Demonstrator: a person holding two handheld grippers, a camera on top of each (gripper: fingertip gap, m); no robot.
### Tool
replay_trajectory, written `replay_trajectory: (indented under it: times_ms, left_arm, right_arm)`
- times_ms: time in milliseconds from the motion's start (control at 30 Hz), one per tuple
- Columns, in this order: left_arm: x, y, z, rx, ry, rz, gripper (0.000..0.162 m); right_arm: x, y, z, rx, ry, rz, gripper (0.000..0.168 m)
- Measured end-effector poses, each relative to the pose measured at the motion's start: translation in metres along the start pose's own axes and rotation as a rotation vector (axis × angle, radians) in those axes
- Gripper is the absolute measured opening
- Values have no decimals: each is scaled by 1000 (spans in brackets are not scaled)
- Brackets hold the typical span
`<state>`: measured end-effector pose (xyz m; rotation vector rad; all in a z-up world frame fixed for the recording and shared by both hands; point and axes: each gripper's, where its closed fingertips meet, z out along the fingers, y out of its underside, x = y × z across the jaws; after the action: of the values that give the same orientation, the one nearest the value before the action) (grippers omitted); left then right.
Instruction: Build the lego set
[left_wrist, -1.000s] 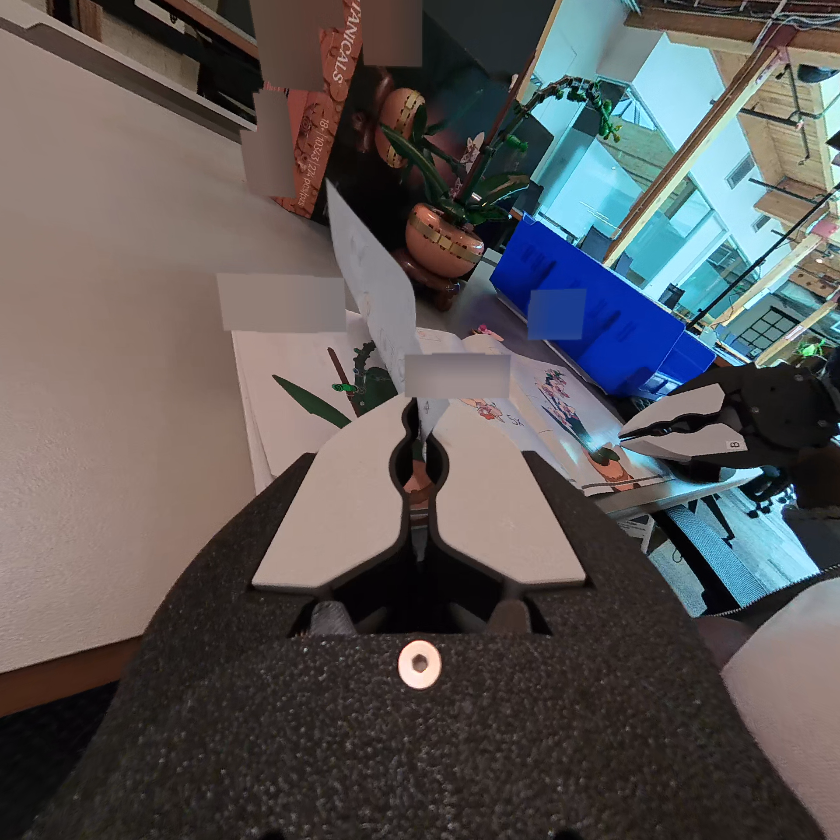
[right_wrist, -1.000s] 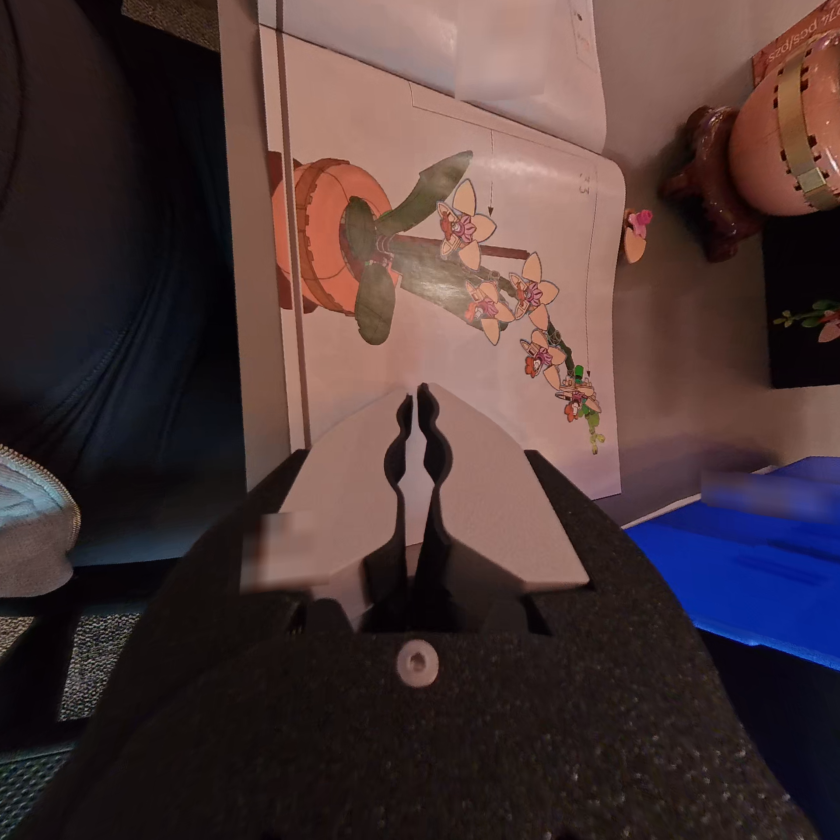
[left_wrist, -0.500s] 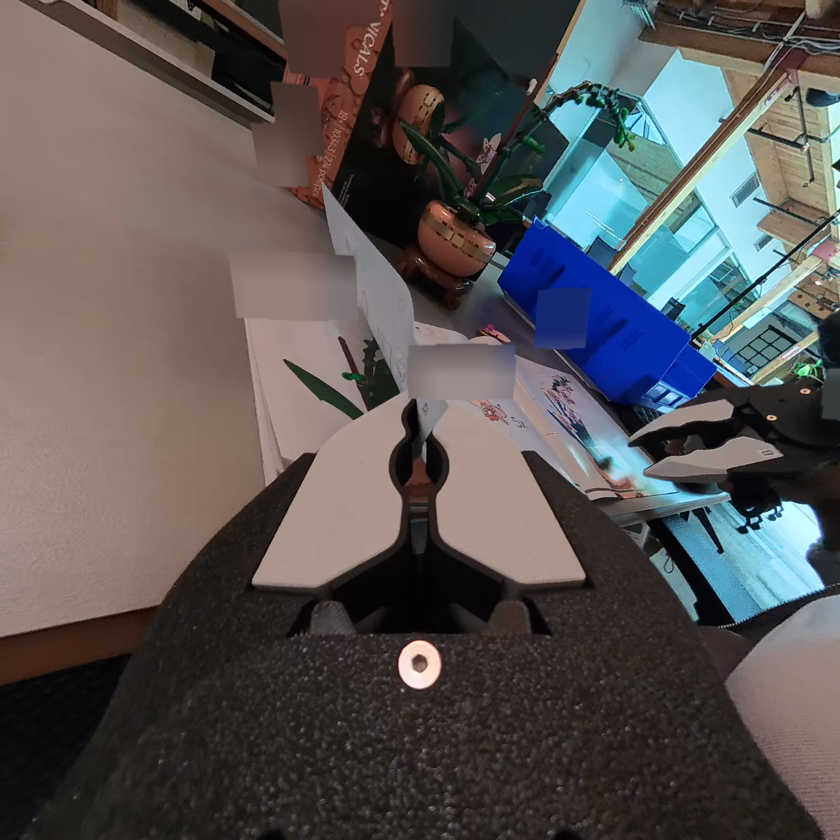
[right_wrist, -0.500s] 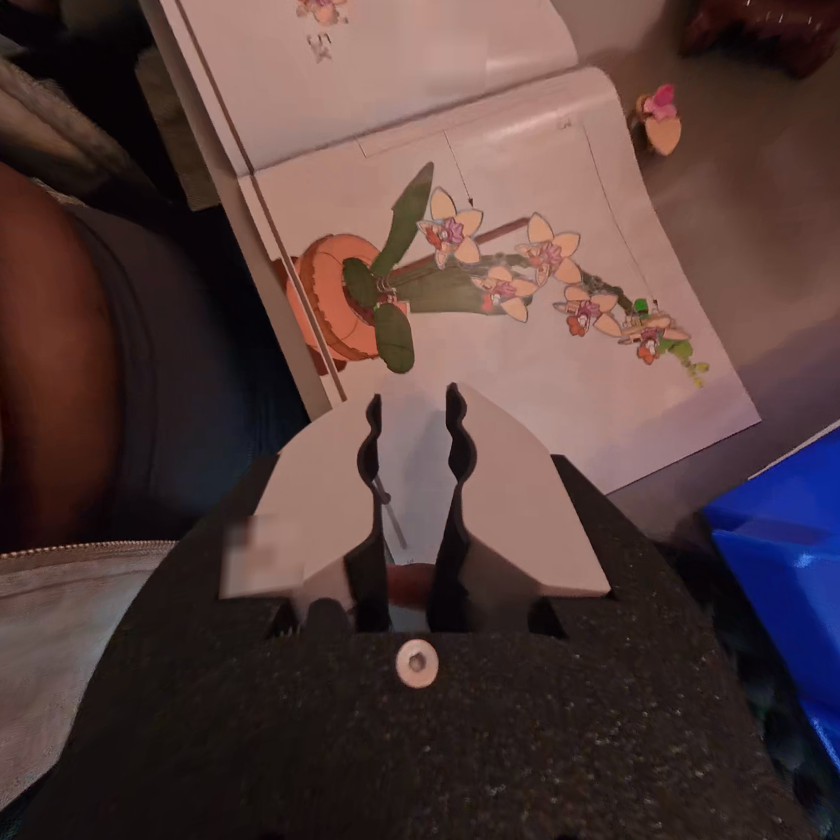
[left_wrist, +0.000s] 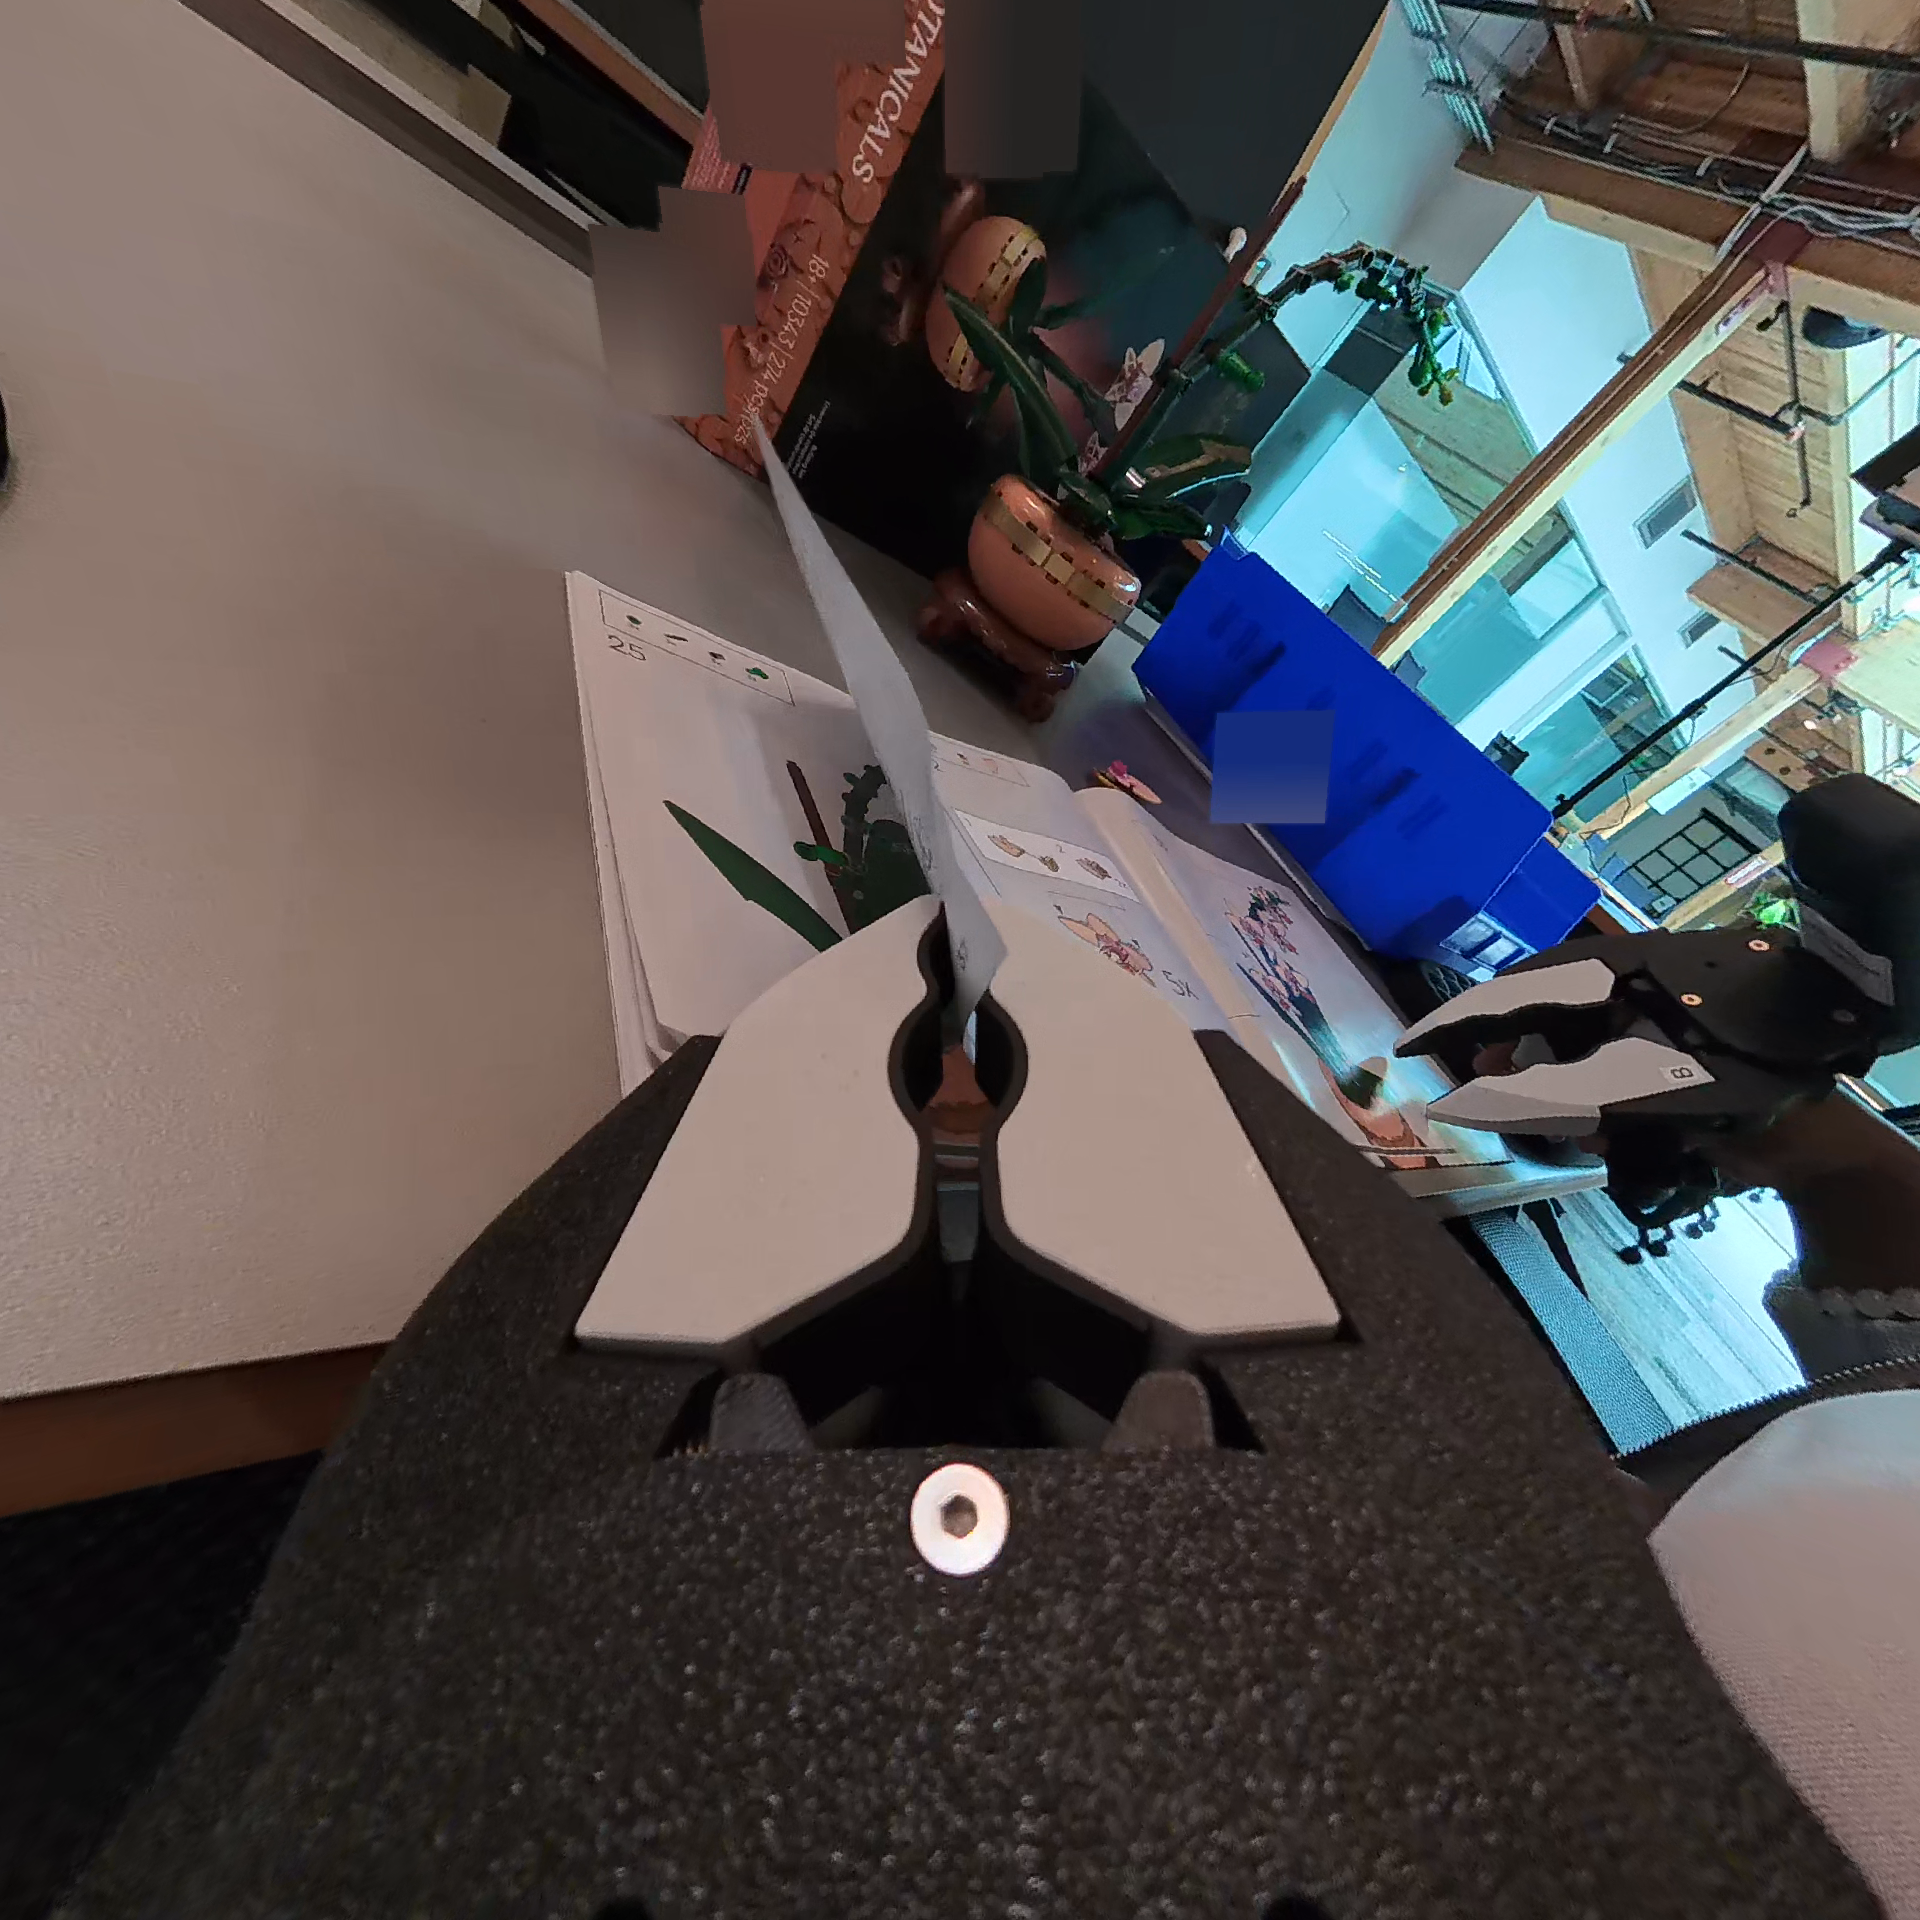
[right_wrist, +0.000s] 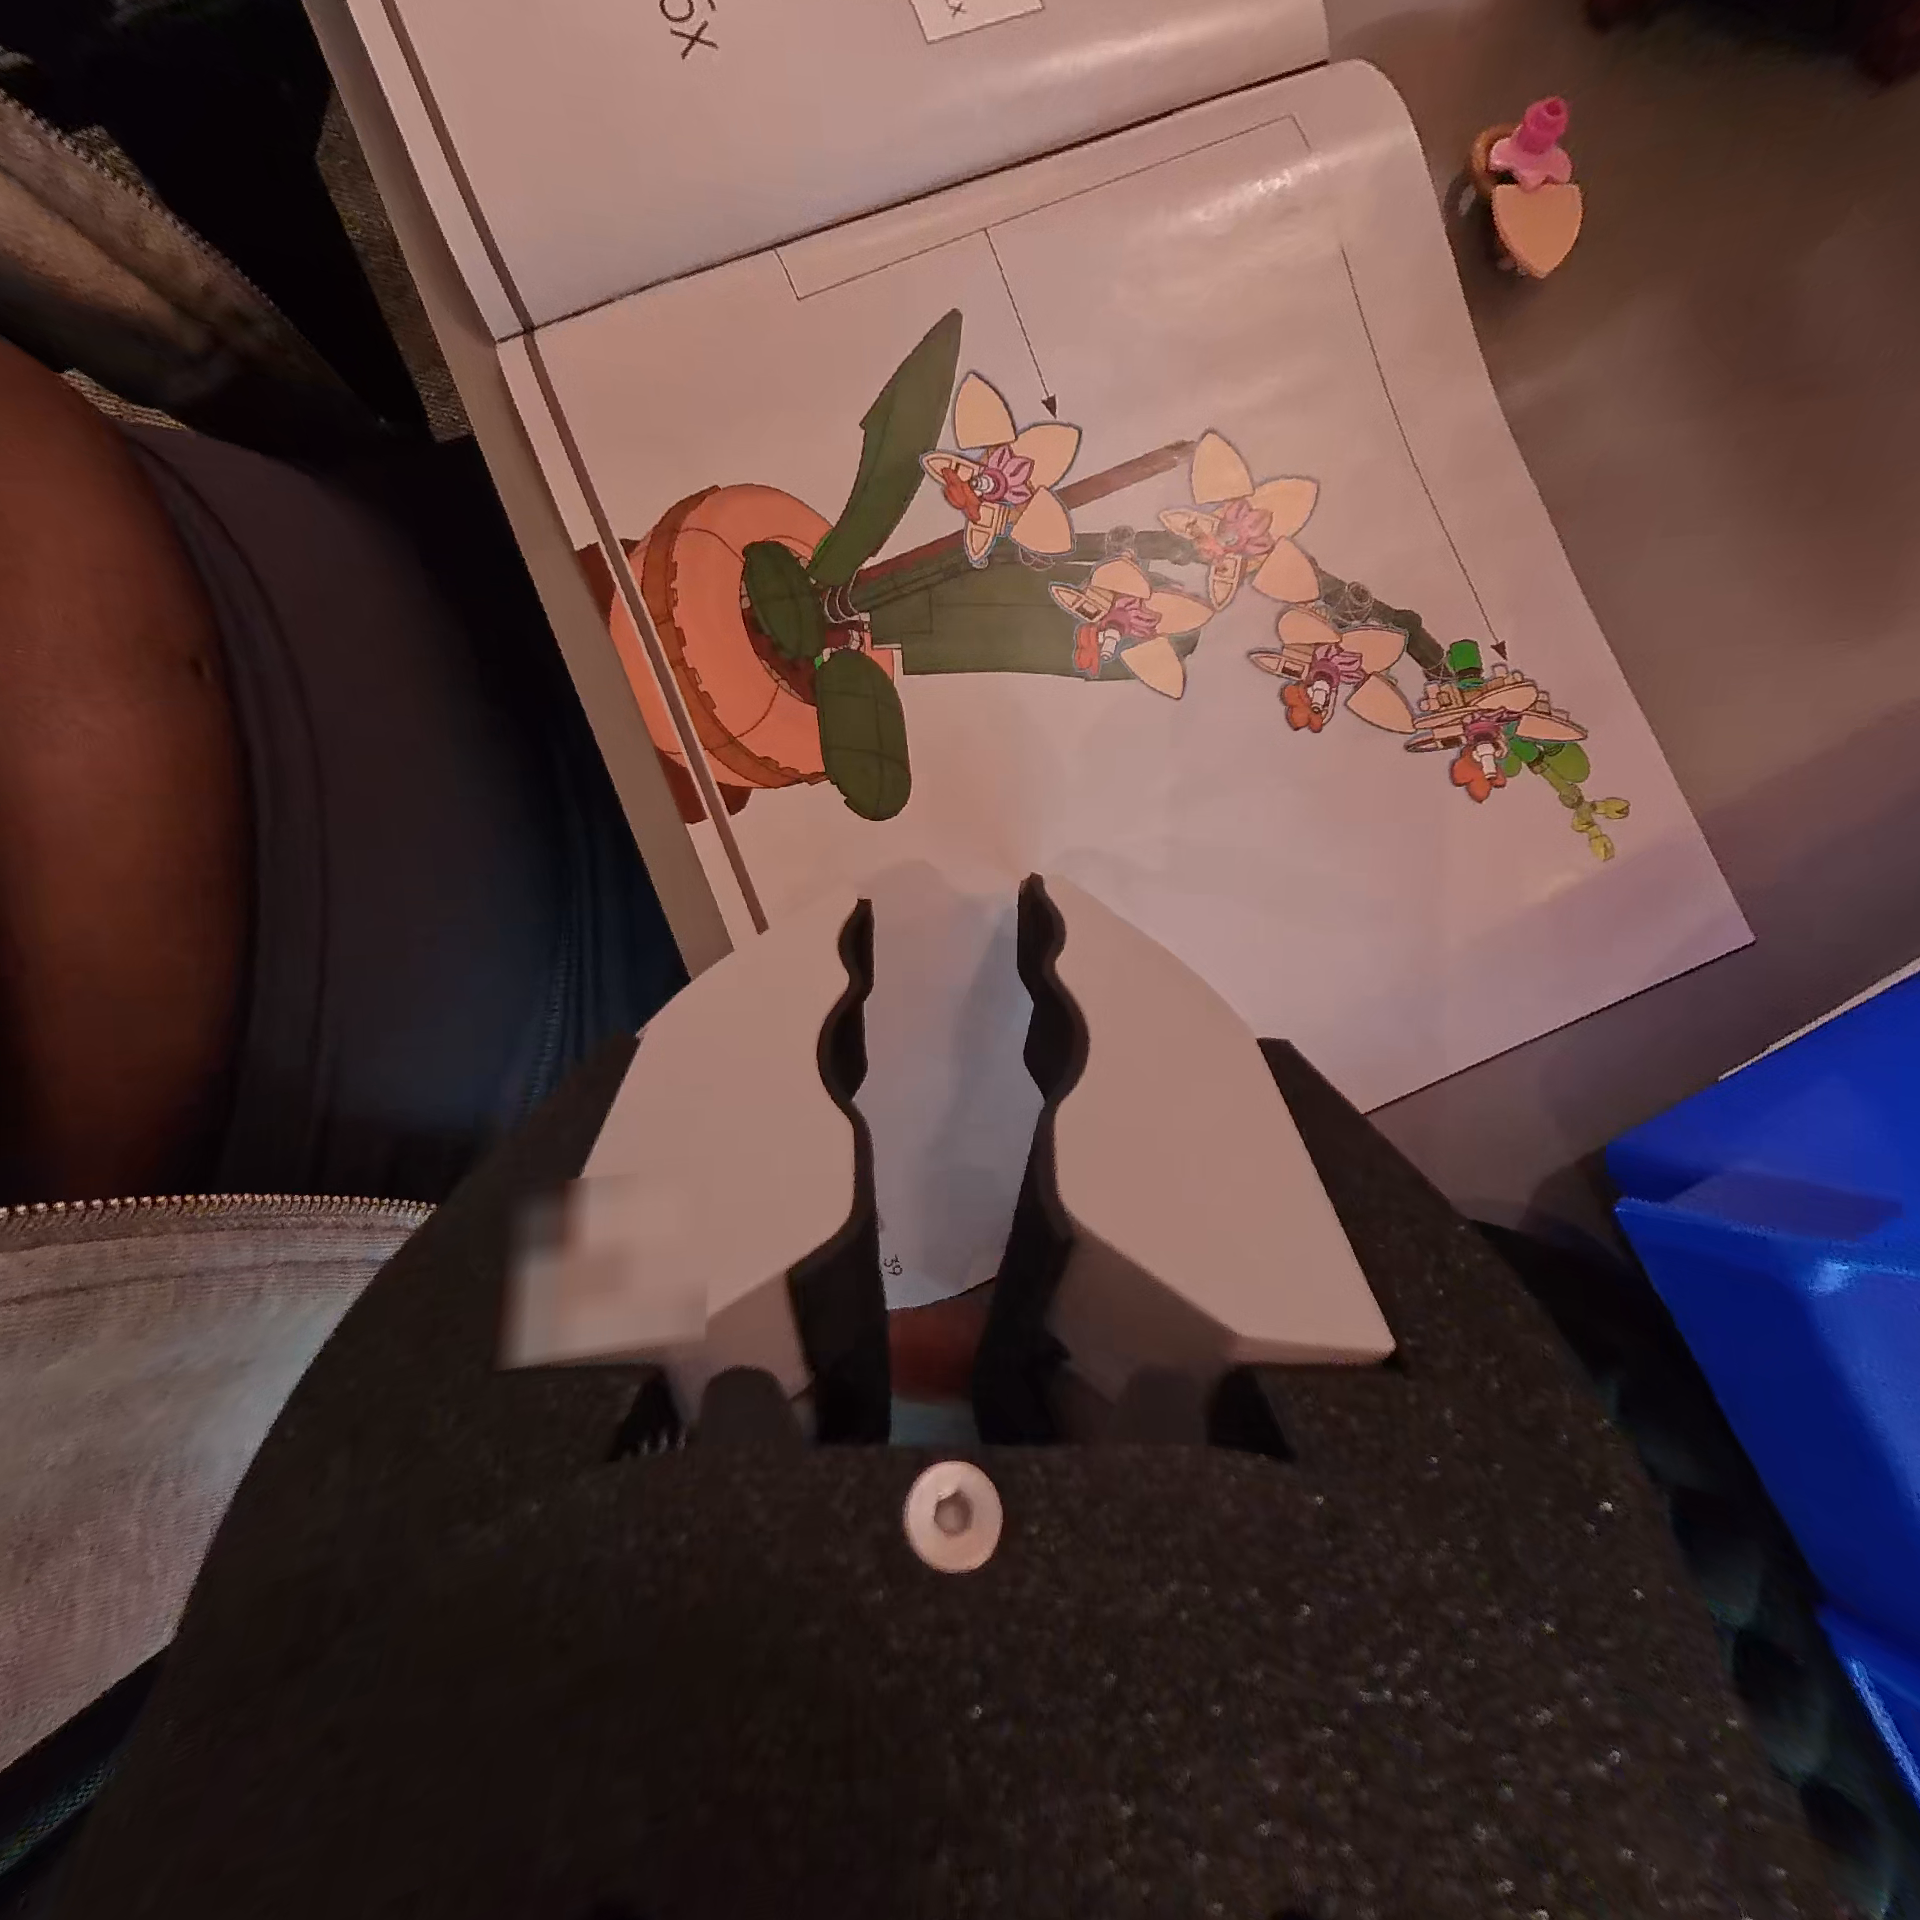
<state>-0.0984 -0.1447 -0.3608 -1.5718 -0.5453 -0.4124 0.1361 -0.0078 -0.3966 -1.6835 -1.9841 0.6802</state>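
My left gripper (left_wrist: 961, 914) is shut on the edge of one page (left_wrist: 862, 644) of the open instruction booklet (left_wrist: 707, 748) and holds that page standing up off the table. My right gripper (right_wrist: 940, 899) is open and empty, just above the near edge of the booklet's right page (right_wrist: 1143, 312) with the printed orchid. It also shows in the left wrist view (left_wrist: 1418, 1081), at the booklet's near right corner. The partly built lego orchid in its pink pot (left_wrist: 1049, 561) stands behind the booklet. A small pink and cream flower piece (right_wrist: 1532, 187) lies on the table beside the booklet.
The set's box (left_wrist: 862, 260) stands upright behind the orchid. A blue bin (left_wrist: 1351, 790) sits right of the booklet, and its corner is close to my right gripper (right_wrist: 1787, 1299). A person's body and grey sleeve (right_wrist: 156, 1403) are at the table's edge.
My right gripper has opened and drawn back toward the booklet's near edge. My left gripper still grips the page, which now stands edge-on, showing the page beneath.
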Motion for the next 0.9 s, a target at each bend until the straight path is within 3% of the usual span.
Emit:
replay_trajectory:
  times_ms: [333,467,633,900]
  left_arm:
    - [1,2,1,0,3,10,1]
    - [3,-1,1,-3,8,36,19]
    - [4,-11,-4,-4,-21,195,41]
    - [10,-41,-16,79,-61,473,35]
  right_arm:
    - [-2,0,0,-1,5,-18,24]
    - [-2,0,0,-5,8,-26,23]
    - [-2,-1,0,-10,4,-40,23]
    - [-2,-1,0,-22,-7,-77,23]
